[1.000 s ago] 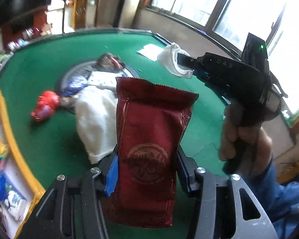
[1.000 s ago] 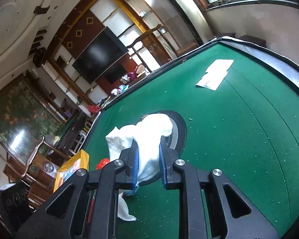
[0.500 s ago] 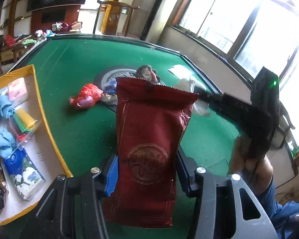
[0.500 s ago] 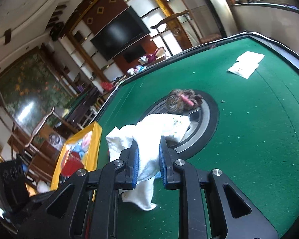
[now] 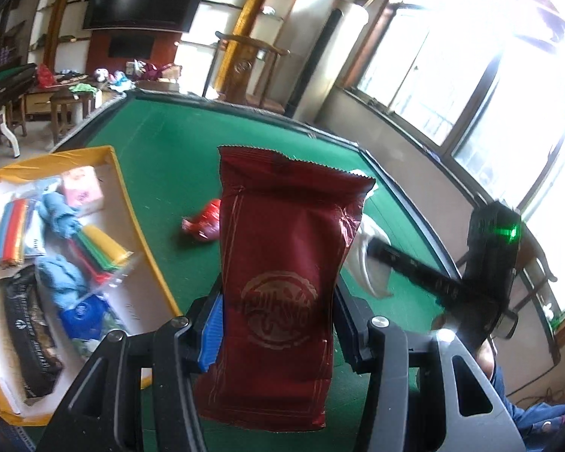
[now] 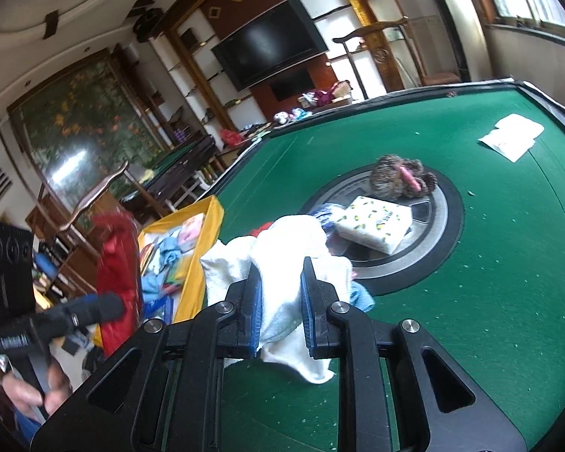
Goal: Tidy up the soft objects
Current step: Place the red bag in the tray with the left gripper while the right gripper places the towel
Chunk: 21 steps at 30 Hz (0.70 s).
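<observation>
gripping a dark red foil packet (image 5: 282,290) upright between its blue pads, my left hand-held gripper (image 5: 278,324) hangs above the green desk (image 5: 177,173), just beside the yellow-rimmed box (image 5: 139,233) at my left. that box already holds blue cloths (image 5: 62,213), a bundle of coloured strips (image 5: 98,250), a pink packet (image 5: 82,186), a blue bag and a black packet (image 5: 30,335). a crumpled red wrapper (image 5: 203,222) lies on the felt beyond the packet, near the box's far corner. to the right, in the left wrist view, my right hand-held gripper shows as a black body with a green light, a fold of white cloth at its tip. in the right wrist view, my right hand-held gripper (image 6: 280,309) is clenched on a white towel (image 6: 282,260), which bunches up between the pads and droops below them over the desk. past it a round grey inset (image 6: 422,233) in the desk carries a white tissue pack with a yellow print (image 6: 374,224) and a brown woolly bundle with a pink piece (image 6: 399,177); a small blue item lies partly hidden behind the towel. white paper (image 6: 514,137) lies near the far right edge of the desk. my left hand (image 6: 30,391) shows low at the left there, blurred.
</observation>
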Available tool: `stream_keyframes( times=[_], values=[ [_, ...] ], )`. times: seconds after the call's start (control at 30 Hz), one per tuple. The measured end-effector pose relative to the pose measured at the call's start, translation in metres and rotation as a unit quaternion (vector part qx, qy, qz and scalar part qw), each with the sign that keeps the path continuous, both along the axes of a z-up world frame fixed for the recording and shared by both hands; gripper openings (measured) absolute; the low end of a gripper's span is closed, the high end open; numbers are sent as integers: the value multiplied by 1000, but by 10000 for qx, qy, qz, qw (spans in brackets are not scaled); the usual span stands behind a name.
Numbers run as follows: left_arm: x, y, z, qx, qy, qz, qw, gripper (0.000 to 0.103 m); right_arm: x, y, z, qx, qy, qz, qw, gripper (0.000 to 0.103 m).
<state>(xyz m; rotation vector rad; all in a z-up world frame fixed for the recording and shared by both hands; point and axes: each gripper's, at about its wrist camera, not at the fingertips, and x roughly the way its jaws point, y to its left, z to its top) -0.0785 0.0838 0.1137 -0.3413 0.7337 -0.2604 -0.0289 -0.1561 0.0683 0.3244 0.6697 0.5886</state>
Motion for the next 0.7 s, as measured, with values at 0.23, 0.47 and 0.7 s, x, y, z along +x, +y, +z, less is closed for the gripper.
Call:
stream_keyframes(
  times=[0.23,0.47,0.7],
  values=[
    [-14,54,11,-164,-256,650,9974,51,-5,25,0,-242,-195,386,9988,17],
    [-26,111,13,-122,-363,1355,9900,51,-6,59,10,-341,-154,776,9963,17],
    [-18,152,-6,-218,-177,1879,9818,51,1,113,37,-432,-248,1259,9908,17]
  ],
)
